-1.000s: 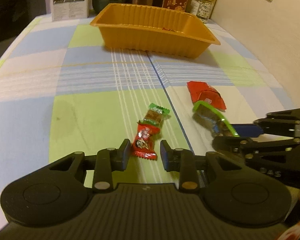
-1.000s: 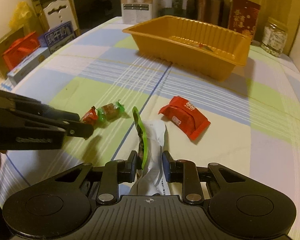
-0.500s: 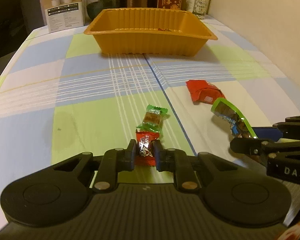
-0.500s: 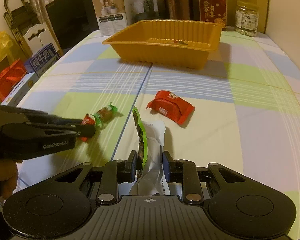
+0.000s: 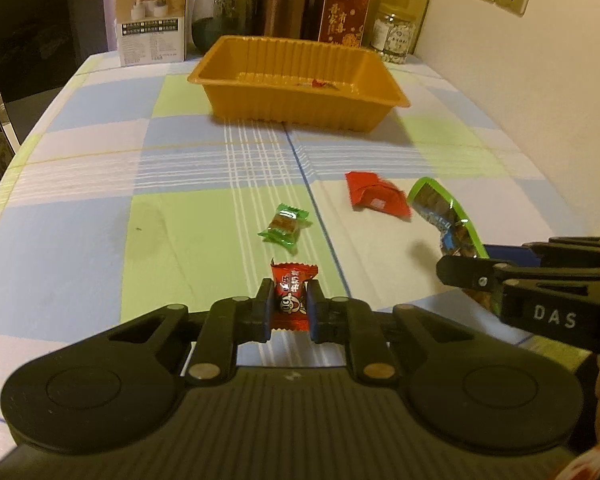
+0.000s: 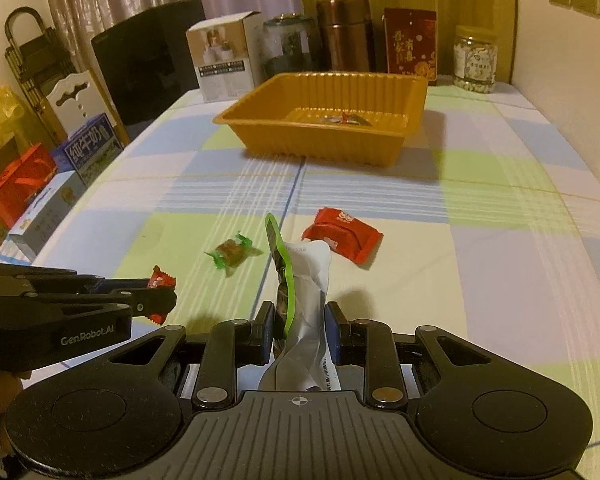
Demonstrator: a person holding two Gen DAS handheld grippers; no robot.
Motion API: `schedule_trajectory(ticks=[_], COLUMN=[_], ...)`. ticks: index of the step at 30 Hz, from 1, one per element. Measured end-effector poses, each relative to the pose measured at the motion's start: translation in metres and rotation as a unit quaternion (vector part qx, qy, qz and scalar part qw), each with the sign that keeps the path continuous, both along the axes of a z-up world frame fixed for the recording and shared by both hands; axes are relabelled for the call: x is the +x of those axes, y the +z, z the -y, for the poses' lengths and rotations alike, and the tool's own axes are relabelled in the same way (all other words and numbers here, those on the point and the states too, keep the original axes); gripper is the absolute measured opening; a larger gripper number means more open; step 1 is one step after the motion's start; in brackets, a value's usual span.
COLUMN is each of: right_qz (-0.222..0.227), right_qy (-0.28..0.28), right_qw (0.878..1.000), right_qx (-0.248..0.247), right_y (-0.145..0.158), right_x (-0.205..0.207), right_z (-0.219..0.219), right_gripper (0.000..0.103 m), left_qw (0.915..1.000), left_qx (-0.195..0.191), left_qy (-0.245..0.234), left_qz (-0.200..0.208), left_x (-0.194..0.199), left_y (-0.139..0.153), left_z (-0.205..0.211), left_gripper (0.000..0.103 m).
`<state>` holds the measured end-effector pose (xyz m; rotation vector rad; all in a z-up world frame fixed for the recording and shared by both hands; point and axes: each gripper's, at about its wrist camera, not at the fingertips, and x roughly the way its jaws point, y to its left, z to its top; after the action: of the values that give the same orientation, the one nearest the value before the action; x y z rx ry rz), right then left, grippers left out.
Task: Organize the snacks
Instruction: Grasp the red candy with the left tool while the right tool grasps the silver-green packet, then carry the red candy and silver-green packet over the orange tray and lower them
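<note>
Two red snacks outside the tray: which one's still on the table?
The larger red packet, lying flat on the cloth beyond the green candy. The small red candy is pinched in the left gripper, off the table.

Orange tray [image 5: 300,104], red candy [image 5: 293,294], pastel plaid tablecloth [image 5: 100,208]

The left hand-held gripper [image 5: 288,305] pointed steeply downward, its jaws clamped on a red candy [image 5: 293,295]. Just to its right, the right hand-held gripper [image 6: 299,326] tilted down likewise, jaws pinching a green-edged packet [image 6: 300,280] standing upright between them.
</note>
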<state>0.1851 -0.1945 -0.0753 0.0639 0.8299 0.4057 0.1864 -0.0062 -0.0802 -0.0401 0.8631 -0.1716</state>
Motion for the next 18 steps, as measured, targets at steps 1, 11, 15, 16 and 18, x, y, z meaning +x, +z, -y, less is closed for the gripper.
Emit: schedule_trajectory(ticks=[1,11,15,16,18], right_qz=[0.001,0.016,0.020,0.021,0.021], right_qy=[-0.001,-0.008,-0.016,-0.019,-0.024], right_qw=[1.000,1.000,1.000,1.000,0.999], right_qx=[0.001,0.005,0.005,0.006,0.006], right_y=[0.002,0.023,0.031,0.032,0.035], right_x=[-0.003,-0.021,-0.025,-0.025,-0.025], right_z=[0.000,0.001,0.001,0.002,0.003], right_gripper=[0.027,0.027,0.027,0.027,0.027], left_qw=[1.0000,0.9999,0.9998,0.9997,0.9997], left_qx=[-0.001,-0.009,-0.012,-0.013,-0.015], left_qy=[0.000,0.001,0.001,0.001,0.001], left_qz=[0.002,0.013,0.017,0.018,0.021], left_x=[-0.003,-0.023,-0.026,-0.026,-0.027], left_y=[0.003,0.027,0.033,0.035,0.038], left_z=[0.000,0.001,0.001,0.000,0.000], left_gripper=[0.014,0.014,0.014,0.014,0.014])
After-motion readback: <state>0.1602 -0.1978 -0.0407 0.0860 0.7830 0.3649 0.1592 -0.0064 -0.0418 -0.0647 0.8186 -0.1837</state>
